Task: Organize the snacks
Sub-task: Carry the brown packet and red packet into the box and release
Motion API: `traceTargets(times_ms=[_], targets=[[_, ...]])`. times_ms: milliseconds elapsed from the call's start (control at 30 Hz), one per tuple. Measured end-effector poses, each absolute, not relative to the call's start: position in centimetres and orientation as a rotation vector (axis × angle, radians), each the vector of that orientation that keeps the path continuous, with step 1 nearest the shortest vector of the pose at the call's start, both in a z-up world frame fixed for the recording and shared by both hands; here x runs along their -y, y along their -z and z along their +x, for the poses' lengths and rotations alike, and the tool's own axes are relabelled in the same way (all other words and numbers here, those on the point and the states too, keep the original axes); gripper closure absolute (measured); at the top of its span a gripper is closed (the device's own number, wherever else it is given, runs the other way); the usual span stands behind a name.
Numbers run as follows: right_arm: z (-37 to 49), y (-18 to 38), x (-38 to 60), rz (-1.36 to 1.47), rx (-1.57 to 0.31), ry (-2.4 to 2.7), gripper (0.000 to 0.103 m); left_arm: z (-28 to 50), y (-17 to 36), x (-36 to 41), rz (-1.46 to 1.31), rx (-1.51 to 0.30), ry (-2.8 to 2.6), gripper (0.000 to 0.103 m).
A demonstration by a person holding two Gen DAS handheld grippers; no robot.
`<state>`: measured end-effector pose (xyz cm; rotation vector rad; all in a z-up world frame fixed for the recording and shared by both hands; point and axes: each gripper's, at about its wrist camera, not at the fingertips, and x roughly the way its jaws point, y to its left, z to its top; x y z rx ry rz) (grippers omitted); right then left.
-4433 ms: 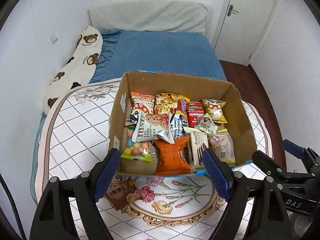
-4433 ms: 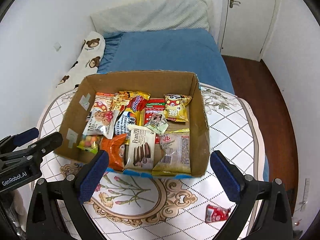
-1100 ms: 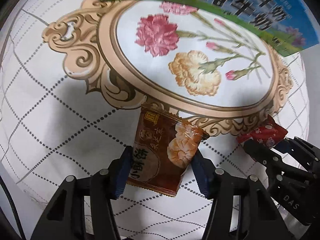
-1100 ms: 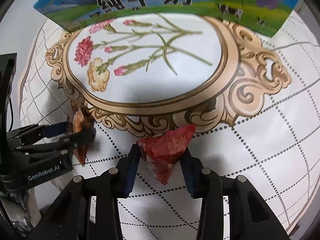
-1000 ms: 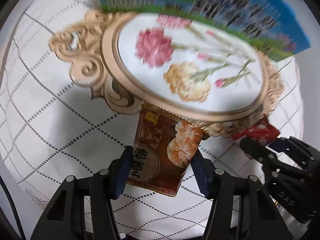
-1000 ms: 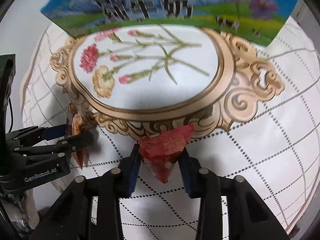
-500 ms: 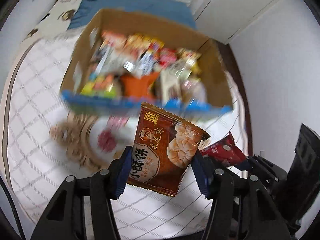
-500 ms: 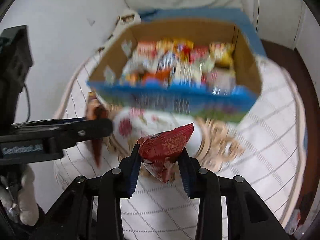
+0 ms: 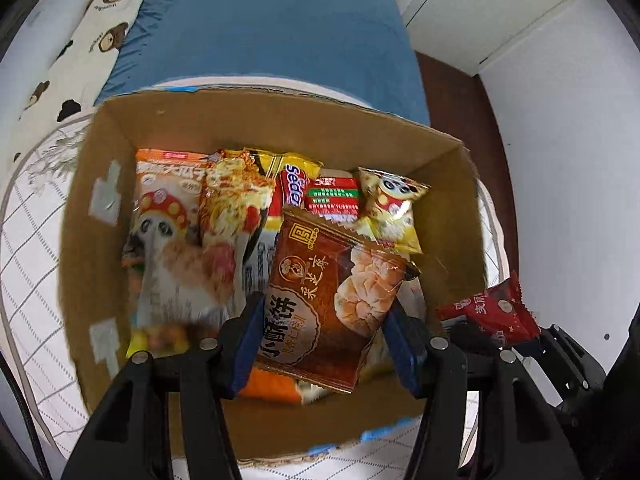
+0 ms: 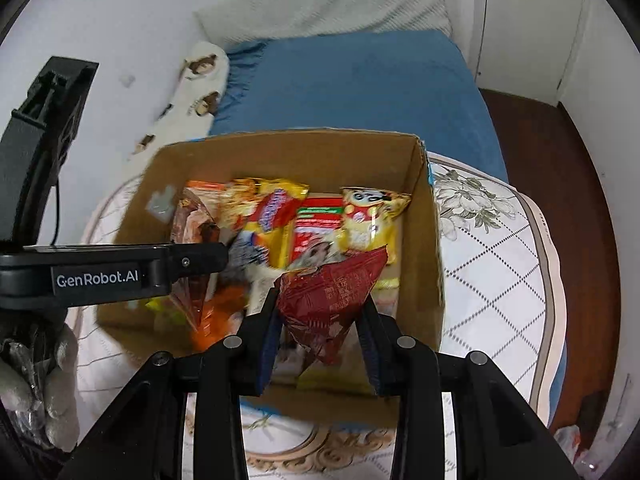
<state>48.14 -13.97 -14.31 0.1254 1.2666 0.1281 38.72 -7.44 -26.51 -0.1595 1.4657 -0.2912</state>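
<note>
My left gripper [image 9: 326, 344] is shut on a brown pastry packet [image 9: 332, 296] and holds it above the open cardboard box [image 9: 280, 120]. My right gripper [image 10: 320, 336] is shut on a red snack packet [image 10: 328, 300], also above the box [image 10: 432, 240]. The red packet also shows at the right of the left wrist view [image 9: 492, 312]. The brown packet [image 10: 196, 272] and the left gripper's arm show at the left of the right wrist view. The box holds several snack bags, among them a yellow one [image 9: 390, 208].
The box stands on a white quilted table cover [image 10: 500, 264] with flower prints. Behind it is a bed with a blue sheet [image 9: 264, 28] and a bear-print pillow [image 9: 80, 40]. A white door [image 10: 524, 20] and dark wood floor [image 10: 560, 152] lie at the right.
Both grippers closed on packets lying on the table cover, lifted them, and carried them up and forward over the box. The view now looks down into the box.
</note>
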Motion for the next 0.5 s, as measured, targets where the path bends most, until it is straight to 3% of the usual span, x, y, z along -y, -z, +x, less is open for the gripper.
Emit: traceTargets(times_ms=[200, 267, 300, 333, 500], targets=[[50.3, 17.5, 13.9, 0.115, -1.353, -0.116, 0.062, 40.5, 30.2, 8.0, -0.172, -1.576, 0.309, 0.046], [50.6, 18.4, 13.9, 0.119, -1.398, -0.097, 0.042, 40.4, 30.9, 7.9, -0.156, -1.588, 0.308, 0.033], [50.7, 18.7, 14.0, 0.118, -1.411, -0.080, 0.010, 40.5, 31.0, 7.9, -0.138, -1.579, 0.297, 0.017], [50.7, 19.0, 14.0, 0.113, -1.421, -0.066, 0.000, 40.3, 31.0, 7.8, -0.116, -1.567, 0.282, 0.009], [50.2, 19.4, 14.0, 0.087, -1.439, -0.030, 0.000, 39.3, 30.6, 6.6, -0.047, -1.520, 0.206, 0.009]])
